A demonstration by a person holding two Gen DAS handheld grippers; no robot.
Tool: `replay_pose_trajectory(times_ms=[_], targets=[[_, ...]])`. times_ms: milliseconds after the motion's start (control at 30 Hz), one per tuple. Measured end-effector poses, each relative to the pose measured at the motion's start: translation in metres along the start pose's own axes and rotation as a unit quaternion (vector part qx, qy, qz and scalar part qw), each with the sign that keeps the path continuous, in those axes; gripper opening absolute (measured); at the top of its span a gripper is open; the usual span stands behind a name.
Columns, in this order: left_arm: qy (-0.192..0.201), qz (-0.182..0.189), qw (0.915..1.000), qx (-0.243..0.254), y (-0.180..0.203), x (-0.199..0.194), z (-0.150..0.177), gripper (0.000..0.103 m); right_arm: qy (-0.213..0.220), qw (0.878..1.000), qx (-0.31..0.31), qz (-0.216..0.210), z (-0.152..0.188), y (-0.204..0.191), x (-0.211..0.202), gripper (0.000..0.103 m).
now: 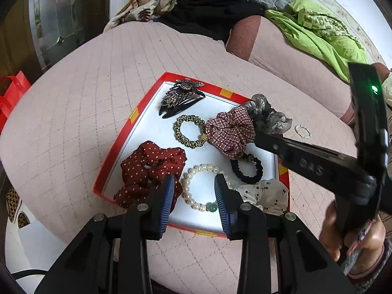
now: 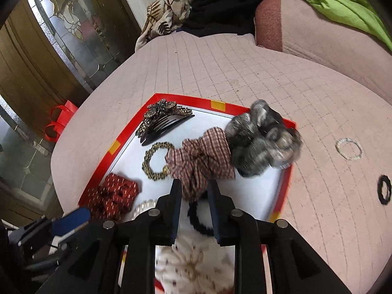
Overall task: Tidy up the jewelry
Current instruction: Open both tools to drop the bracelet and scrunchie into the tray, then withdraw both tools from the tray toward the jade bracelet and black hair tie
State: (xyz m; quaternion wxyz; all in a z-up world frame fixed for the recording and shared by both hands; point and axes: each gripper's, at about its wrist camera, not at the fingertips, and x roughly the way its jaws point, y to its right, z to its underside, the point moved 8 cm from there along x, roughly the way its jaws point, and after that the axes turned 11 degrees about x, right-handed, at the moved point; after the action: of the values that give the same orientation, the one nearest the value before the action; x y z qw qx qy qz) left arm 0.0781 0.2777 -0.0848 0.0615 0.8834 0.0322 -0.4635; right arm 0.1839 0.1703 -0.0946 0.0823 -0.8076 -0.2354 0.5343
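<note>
A red-rimmed white tray (image 1: 152, 125) (image 2: 254, 196) lies on a pink quilted seat. It holds a jewelled hair comb (image 1: 180, 95) (image 2: 161, 120), a leopard hair tie (image 1: 189, 131) (image 2: 156, 161), a red dotted scrunchie (image 1: 149, 171) (image 2: 112, 196), a pearl bracelet (image 1: 196, 188), a black hair tie (image 1: 247, 169), a white scrunchie (image 1: 267, 193) (image 2: 193, 262), a checked scrunchie (image 1: 230, 134) (image 2: 203, 161) and a grey scrunchie (image 1: 267, 115) (image 2: 262, 139). My left gripper (image 1: 194, 188) is open above the pearl bracelet. My right gripper (image 2: 194, 188) (image 1: 259, 134) stands open around the checked scrunchie's near edge.
A small bead ring (image 1: 302, 131) (image 2: 349, 148) and a black ring (image 2: 384, 192) lie on the seat right of the tray. Green cloth (image 1: 318, 34), a black garment and patterned cloth pile at the back. A red bag (image 1: 12, 95) stands left, by a glass door (image 2: 73, 36).
</note>
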Motion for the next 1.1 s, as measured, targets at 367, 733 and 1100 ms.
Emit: replay_pose_trajectory(times_ms=[367,733,1100], targets=[[0.010,-0.036,0.9991,0.018,0.017,-0.021,0.013,0.037,0.018,1.000,0.007,0.019,0.030,0.024,-0.043,0.026],[0.027,-0.071,0.9955,0.055,0.039,-0.040,0.020,0.040,0.030,0.999,0.019,0.030,0.049,0.050,-0.073,0.026],[0.031,-0.079,0.9928,0.085,0.067,-0.050,0.027,0.045,0.045,0.997,0.013,0.059,0.073,0.074,-0.100,0.033]])
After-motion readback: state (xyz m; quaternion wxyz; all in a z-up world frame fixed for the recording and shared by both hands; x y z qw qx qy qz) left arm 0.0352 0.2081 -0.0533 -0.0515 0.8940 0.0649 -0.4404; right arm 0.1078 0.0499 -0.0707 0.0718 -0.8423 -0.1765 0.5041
